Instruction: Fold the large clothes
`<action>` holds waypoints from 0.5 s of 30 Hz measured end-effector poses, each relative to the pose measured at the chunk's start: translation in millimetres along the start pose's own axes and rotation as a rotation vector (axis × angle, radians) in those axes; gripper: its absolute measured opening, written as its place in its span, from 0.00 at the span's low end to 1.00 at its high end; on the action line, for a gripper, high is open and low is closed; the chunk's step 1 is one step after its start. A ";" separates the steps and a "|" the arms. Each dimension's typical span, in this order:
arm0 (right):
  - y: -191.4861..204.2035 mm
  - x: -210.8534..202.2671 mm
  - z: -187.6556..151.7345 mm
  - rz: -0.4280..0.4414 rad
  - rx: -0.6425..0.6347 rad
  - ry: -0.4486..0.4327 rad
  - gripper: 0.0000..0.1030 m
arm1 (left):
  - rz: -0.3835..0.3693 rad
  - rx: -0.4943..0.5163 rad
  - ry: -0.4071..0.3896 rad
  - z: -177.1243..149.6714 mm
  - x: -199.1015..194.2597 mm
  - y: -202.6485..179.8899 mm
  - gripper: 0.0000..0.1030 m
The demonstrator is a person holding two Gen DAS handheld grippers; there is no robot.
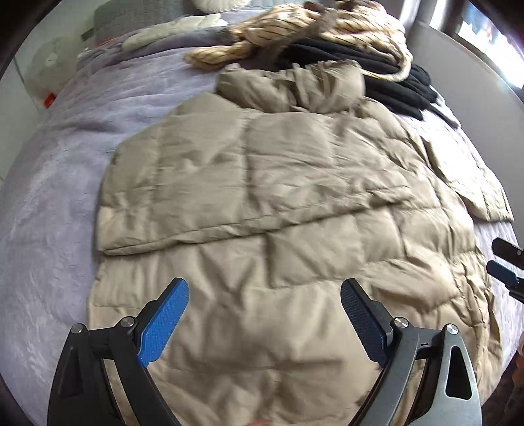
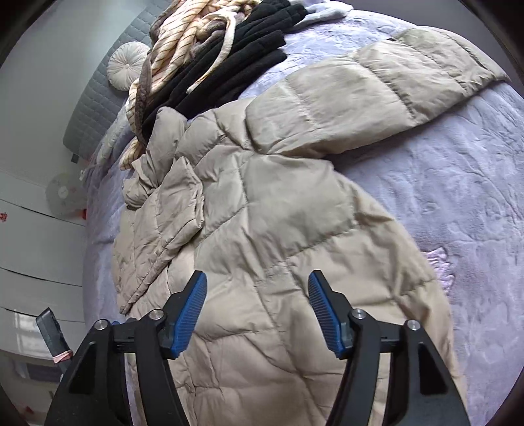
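Note:
A beige quilted puffer jacket (image 1: 262,203) lies flat on a lilac bed cover (image 1: 65,164). One sleeve is folded across its body in the left wrist view. In the right wrist view the jacket (image 2: 268,229) shows its other sleeve (image 2: 376,88) stretched out to the right over the cover. My left gripper (image 1: 263,291) is open and empty above the jacket's lower part. My right gripper (image 2: 257,285) is open and empty above the jacket's lower body. The right gripper's fingers (image 1: 504,262) show at the right edge of the left wrist view.
A cream striped garment (image 1: 311,29) and a black garment (image 1: 393,82) lie heaped at the head of the bed, beyond the jacket's hood (image 1: 291,85). A round white cushion (image 2: 126,65) leans on the grey headboard (image 2: 98,98). White drawers (image 2: 32,245) stand beside the bed.

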State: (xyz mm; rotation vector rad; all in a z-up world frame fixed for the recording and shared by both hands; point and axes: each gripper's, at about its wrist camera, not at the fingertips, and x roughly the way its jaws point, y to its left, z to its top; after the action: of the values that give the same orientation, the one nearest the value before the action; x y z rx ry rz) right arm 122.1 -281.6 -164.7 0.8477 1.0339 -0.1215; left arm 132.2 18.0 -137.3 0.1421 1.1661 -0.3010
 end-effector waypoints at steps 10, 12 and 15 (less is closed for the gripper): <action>-63.9 -55.9 40.4 0.039 0.047 -0.124 1.00 | -0.050 0.037 -0.007 10.0 -3.7 -75.2 0.92; -81.2 -65.3 51.3 0.032 0.073 -0.149 1.00 | -0.045 0.044 -0.013 12.8 -3.6 -86.3 0.92; -107.1 -74.9 70.3 0.006 0.108 -0.178 1.00 | -0.046 0.033 -0.008 19.1 0.9 -98.4 0.92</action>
State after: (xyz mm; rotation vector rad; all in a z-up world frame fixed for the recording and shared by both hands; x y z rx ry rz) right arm 82.0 -423.5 -148.9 0.9206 0.8641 -0.2454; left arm 119.3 -80.8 -126.3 0.1428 1.1583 -0.3617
